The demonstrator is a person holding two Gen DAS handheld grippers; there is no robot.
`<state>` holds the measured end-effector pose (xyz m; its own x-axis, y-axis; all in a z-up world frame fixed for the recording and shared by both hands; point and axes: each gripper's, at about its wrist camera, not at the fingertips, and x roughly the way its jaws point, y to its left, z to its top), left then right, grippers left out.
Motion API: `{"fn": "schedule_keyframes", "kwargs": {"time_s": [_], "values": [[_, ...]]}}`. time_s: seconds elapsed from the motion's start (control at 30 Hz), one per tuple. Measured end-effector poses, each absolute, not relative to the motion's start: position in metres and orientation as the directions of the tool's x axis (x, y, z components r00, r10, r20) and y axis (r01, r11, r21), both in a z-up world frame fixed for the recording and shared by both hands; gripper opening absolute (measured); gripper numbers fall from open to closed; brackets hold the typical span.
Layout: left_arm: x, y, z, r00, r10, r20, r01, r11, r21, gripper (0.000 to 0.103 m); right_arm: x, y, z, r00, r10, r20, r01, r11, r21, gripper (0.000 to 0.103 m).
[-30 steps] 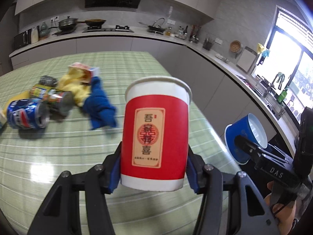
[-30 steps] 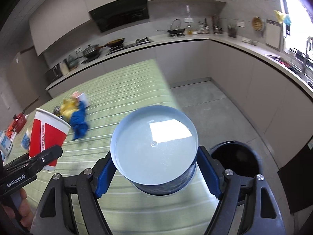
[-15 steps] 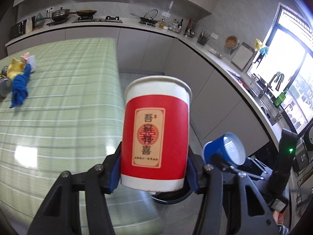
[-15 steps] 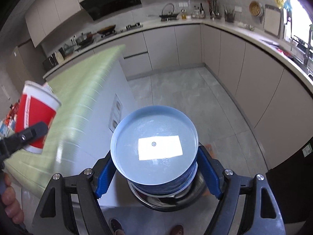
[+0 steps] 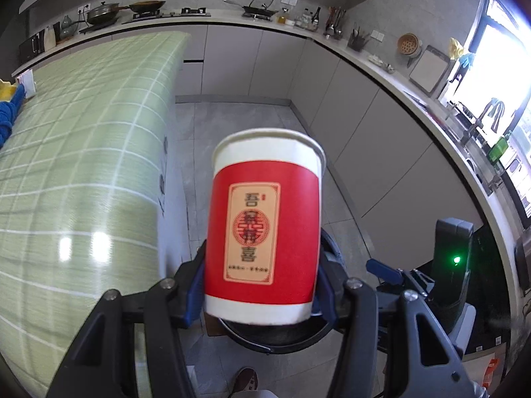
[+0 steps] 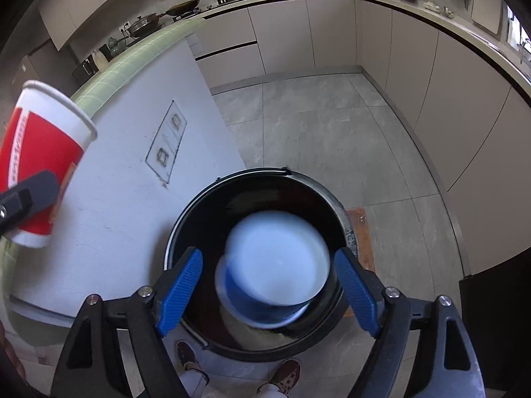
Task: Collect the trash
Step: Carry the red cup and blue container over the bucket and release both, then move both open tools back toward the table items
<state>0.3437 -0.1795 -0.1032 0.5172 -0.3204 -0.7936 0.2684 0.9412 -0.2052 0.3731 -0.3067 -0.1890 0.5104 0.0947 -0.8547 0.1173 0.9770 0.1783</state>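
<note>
My left gripper point(image 5: 260, 282) is shut on a red paper cup point(image 5: 265, 225) with a white rim, held upright above the black trash bin point(image 5: 275, 338). The same red paper cup point(image 6: 39, 169) shows at the left of the right wrist view. My right gripper point(image 6: 265, 285) hangs over the black trash bin point(image 6: 205, 205); its jaws are opening and the blue pads stand clear of the blue paper cup point(image 6: 272, 272). That cup is blurred and tilted between them, over the bin's mouth.
The island with its green checked cloth point(image 5: 73, 152) and white side panel point(image 6: 139, 172) stands left of the bin. A person's shoes point(image 6: 285, 374) are beside the bin. Grey cabinets point(image 6: 448, 99) run along the back and right. A blue cloth point(image 5: 8, 116) lies far left.
Both grippers swung from over the island to above the floor bin and sank. The right jaws spread and the blue cup slipped free toward the bin. The left keeps its grip on the red cup.
</note>
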Motion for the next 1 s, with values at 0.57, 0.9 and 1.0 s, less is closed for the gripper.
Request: {"fn": "schedule_keyframes", "kwargs": {"time_s": [0.57, 0.9, 1.0], "values": [[0.36, -0.222, -0.165, 0.422, -0.199, -0.885, 0.255, 0.962, -0.095, 0.079, 0.362, -0.363, -0.185, 0.534, -0.041, -0.844, 0.263, 0.958, 0.119, 0.087], [0.353, -0.234, -0.115, 0.478, -0.234, -0.847, 0.302, 0.949, -0.092, 0.079, 0.356, -0.364, -0.143, 0.568, -0.051, -0.821, 0.291, 0.946, 0.143, 0.087], [0.352, -0.232, -0.093, 0.503, -0.273, -0.82, 0.311, 0.942, -0.122, 0.079, 0.352, -0.365, -0.119, 0.584, -0.058, -0.809, 0.312, 0.937, 0.158, 0.087]]}}
